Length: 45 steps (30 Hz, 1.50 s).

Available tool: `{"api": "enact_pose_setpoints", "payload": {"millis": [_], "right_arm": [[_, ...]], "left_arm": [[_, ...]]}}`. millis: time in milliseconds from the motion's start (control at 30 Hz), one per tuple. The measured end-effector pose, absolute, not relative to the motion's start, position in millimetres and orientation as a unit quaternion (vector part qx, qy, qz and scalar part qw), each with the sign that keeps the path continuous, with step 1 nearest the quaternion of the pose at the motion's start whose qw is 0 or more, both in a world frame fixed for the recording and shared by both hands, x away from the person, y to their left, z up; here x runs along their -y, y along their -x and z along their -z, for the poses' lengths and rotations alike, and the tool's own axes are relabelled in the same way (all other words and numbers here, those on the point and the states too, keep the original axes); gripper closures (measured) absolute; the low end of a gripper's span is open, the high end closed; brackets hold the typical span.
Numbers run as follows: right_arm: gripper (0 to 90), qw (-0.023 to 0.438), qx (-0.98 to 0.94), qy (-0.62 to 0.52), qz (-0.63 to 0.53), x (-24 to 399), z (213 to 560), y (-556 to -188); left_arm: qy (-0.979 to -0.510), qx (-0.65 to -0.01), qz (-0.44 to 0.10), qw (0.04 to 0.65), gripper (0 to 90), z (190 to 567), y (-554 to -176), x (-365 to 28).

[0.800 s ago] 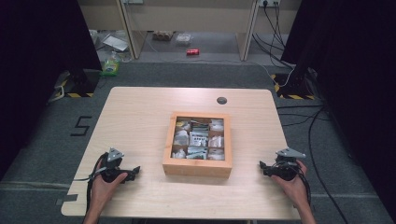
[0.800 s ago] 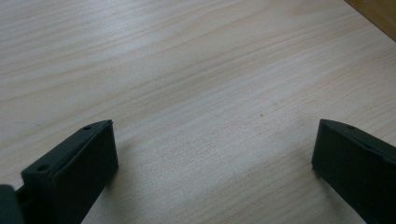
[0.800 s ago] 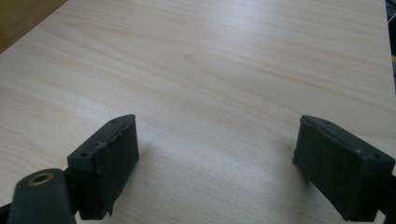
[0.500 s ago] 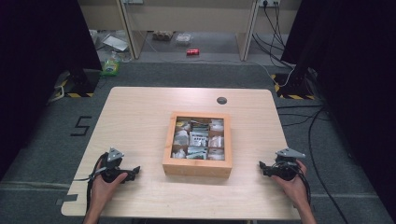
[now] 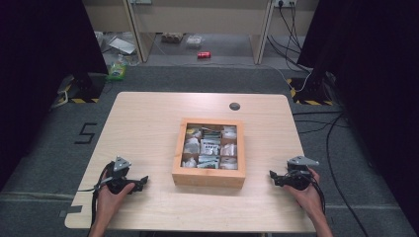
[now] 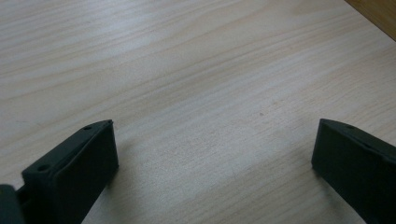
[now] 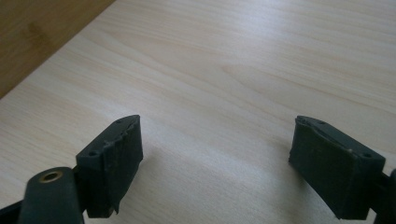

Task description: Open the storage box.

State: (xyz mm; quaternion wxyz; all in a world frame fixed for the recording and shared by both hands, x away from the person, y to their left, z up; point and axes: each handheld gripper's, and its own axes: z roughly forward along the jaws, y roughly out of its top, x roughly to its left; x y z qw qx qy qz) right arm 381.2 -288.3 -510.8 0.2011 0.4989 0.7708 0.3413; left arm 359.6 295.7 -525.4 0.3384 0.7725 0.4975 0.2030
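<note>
Wooden box (image 5: 208, 175) of small packets (image 5: 210, 147) sits untouched mid-table (image 5: 148, 123), with the left gripper (image 5: 141, 180) and right gripper (image 5: 273, 176) resting either side, jaws spread wide and empty, so nothing looks begun

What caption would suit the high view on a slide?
Two hand-held grippers, left gripper and right gripper, rest open on a table beside a wooden compartment box of packets.

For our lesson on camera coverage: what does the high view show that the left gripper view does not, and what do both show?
High view alone: the wooden box of packets, both hands, the right gripper and the floor around the table. Left gripper view alone: the left gripper up close, its jaws wide apart with nothing between them. Both share: the pale wooden table.
</note>
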Motion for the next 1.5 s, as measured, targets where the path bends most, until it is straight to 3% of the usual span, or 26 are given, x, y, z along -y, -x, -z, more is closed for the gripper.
{"api": "enact_pose_setpoints", "payload": {"millis": [467,1133,1500], "right_arm": [[18.1,0.196,-0.783,-0.462,-0.367,264.3,497.9,-375.5],[19.1,0.169,-0.799,-0.415,-0.400,242.3,491.6,-327.9],[21.0,0.166,-0.809,-0.391,-0.406,223.0,491.9,-324.0]], "left_arm": [[-0.773,-0.497,-0.203,0.339,0.0,525.4,-359.5,-295.8],[-0.772,-0.497,-0.203,0.339,0.0,525.4,-359.5,-295.7],[-0.773,-0.497,-0.203,0.339,0.0,525.4,-359.5,-295.7]]}}
